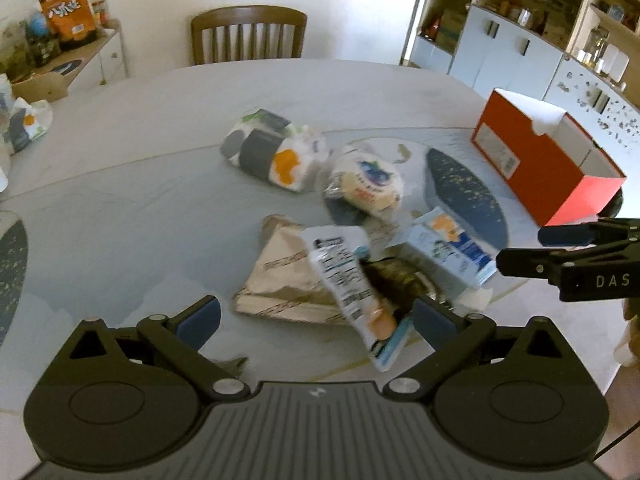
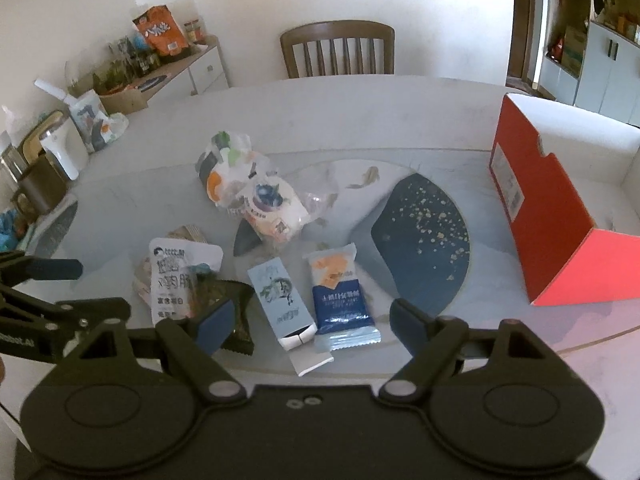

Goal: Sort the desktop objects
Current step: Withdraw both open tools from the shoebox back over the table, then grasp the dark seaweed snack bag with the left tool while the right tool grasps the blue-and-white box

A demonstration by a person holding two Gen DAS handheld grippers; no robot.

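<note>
Snacks lie in a heap on the grey table (image 1: pixel 140 184). My left gripper (image 1: pixel 316 320) hovers open over a white printed sachet (image 1: pixel 344 280) and a beige wrapper (image 1: pixel 280 284); its pads touch neither. Beside them lies a dark green packet (image 1: pixel 396 280). My right gripper (image 2: pixel 312 320) hangs open above a pale blue carton (image 2: pixel 280 300) and a blue biscuit packet (image 2: pixel 340 296). Farther back sit a tissue pack (image 2: pixel 224 168) and a round blueberry pastry (image 2: pixel 272 208). An open red box (image 2: pixel 552 216) stands at the right. Each gripper shows at the edge of the other's view.
A dark blue placemat (image 2: pixel 424 240) lies between the heap and the red box. A wooden chair (image 2: pixel 336 48) stands at the table's far side. Cups, a kettle and bottles (image 2: pixel 52 152) crowd the table's left edge. A sideboard with an orange snack bag (image 1: pixel 68 8) is at the back left.
</note>
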